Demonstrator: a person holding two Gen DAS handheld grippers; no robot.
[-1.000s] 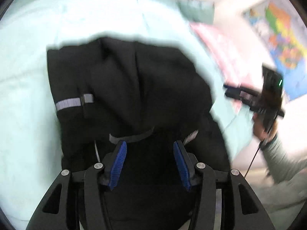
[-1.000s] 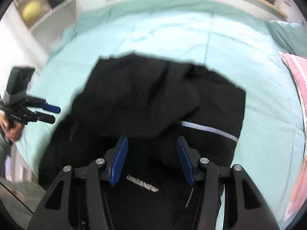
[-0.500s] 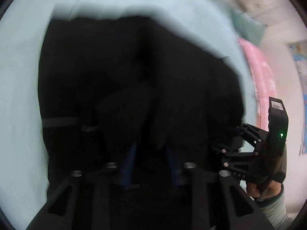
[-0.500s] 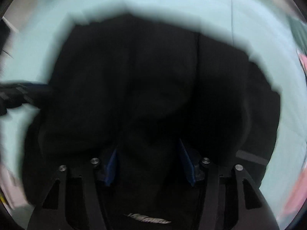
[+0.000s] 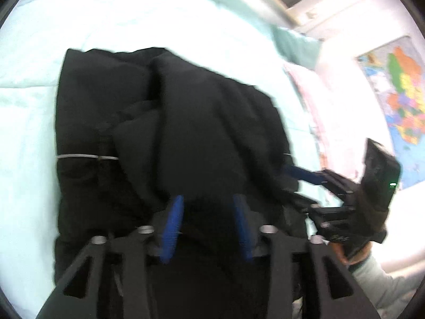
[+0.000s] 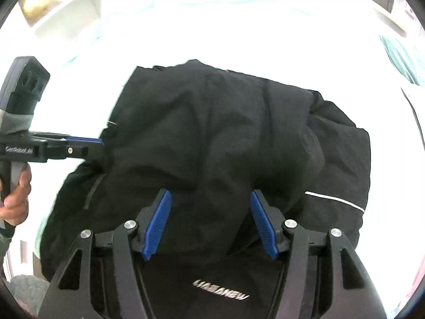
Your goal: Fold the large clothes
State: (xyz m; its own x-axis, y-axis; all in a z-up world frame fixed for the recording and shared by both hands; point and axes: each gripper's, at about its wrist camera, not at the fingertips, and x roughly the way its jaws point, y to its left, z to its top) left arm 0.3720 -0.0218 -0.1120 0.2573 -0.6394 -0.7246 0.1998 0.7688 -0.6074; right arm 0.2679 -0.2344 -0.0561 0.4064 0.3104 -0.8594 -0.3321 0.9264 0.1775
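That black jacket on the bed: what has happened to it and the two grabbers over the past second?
Both grippers dipped low over the black jacket half a second ago and have now pulled back, jaws open and holding nothing. The right gripper hovers above the near edge; the left gripper sits at the jacket's left side. The folded upper layer looks slightly rearranged, though blur hides how. The jacket stays bunched on the mint bedspread.

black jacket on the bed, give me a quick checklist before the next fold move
1. Left tongs open, gripping nothing: ok.
2. Right tongs open, gripping nothing: ok.
3. Black fabric jacket with thin white stripes fully on the mint green bedspread: cannot tell, its near edge is hidden.
4. Jacket lying flat: not ok, bunched folds on top.
5. Pink pillow apart from the jacket: ok.
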